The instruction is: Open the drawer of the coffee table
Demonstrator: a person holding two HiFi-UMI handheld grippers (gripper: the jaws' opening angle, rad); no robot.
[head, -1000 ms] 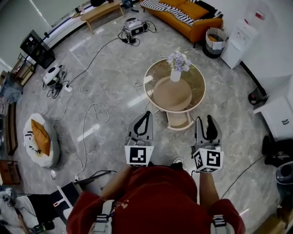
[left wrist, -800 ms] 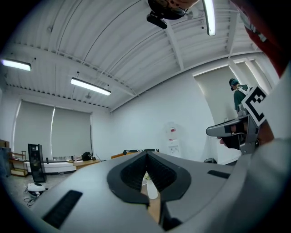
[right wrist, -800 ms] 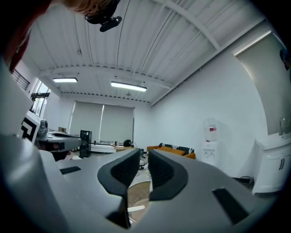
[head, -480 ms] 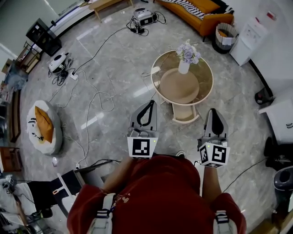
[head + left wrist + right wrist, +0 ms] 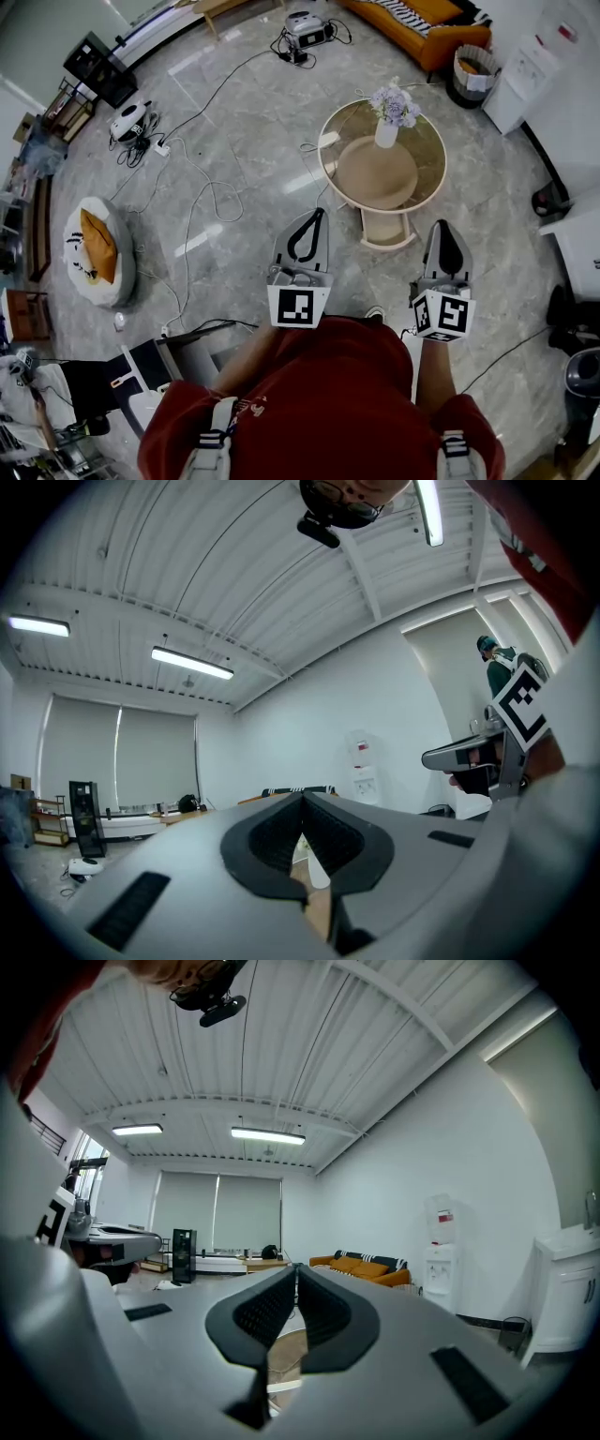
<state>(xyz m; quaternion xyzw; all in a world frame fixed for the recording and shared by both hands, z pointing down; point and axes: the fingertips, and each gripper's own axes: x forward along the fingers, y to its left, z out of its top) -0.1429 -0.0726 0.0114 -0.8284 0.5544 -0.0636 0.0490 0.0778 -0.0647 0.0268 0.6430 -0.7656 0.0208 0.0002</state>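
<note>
Two closed, empty tools — left tool (image 5: 319, 212), right tool (image 5: 442, 224) — clear of the drawer (image 5: 387, 229) between them

We have bare grey marble floor (image 5: 253, 141) ahead; the round glass coffee table (image 5: 330, 141) pokes its beige drawer (image 5: 387, 230) nearward, white cables (image 5: 187, 225) trail left.

The right gripper (image 5: 442, 225) has been closed: its jaws, apart a second ago, are now pressed together on nothing.

the round coffee table (image 5: 427, 192) with a glass top stands on the marble floor; its shallow beige drawer (image 5: 387, 229) is pulled out toward the person, open and empty.
</note>
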